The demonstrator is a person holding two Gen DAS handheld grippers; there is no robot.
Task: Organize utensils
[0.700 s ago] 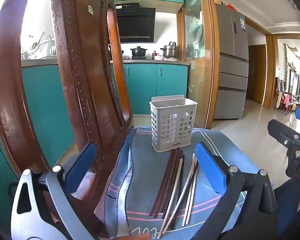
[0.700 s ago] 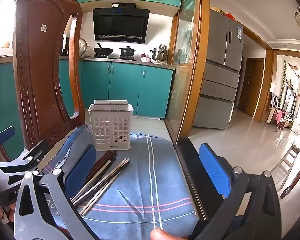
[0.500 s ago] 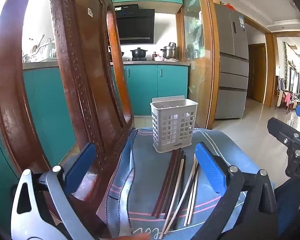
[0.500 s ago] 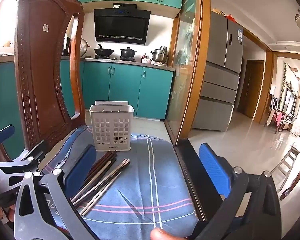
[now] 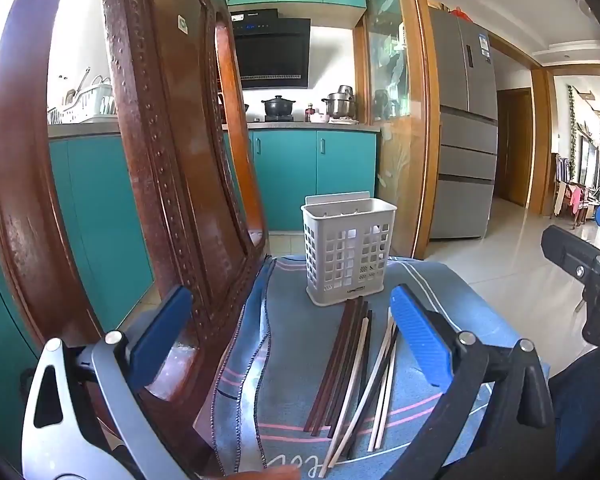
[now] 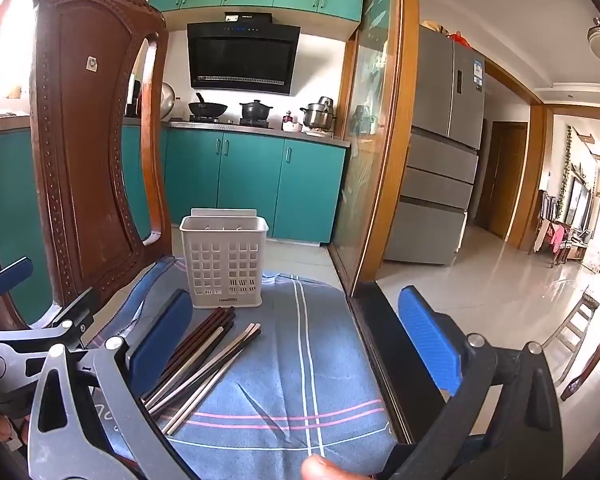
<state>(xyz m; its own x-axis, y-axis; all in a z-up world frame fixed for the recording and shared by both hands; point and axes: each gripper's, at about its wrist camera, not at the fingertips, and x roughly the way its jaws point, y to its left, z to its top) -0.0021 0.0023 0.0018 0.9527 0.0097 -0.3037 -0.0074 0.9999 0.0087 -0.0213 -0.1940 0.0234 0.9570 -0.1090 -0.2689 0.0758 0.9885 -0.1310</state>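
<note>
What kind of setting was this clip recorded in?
Most likely a home kitchen opening onto a living area: teal cabinets under a range hood with pots on the stove, and a tall fridge. The chopsticks lie on a cloth-covered chair seat.

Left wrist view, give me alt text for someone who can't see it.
Open tongs hover over dark and pale chopsticks lying on a blue cloth, with a white slotted holder standing upright just beyond them, beside a carved wooden chair back.

Both grippers, left [image 5: 288,336] and right [image 6: 296,328], have blue ribbed pads, one grey and one black finger link, silver rivets.
</note>
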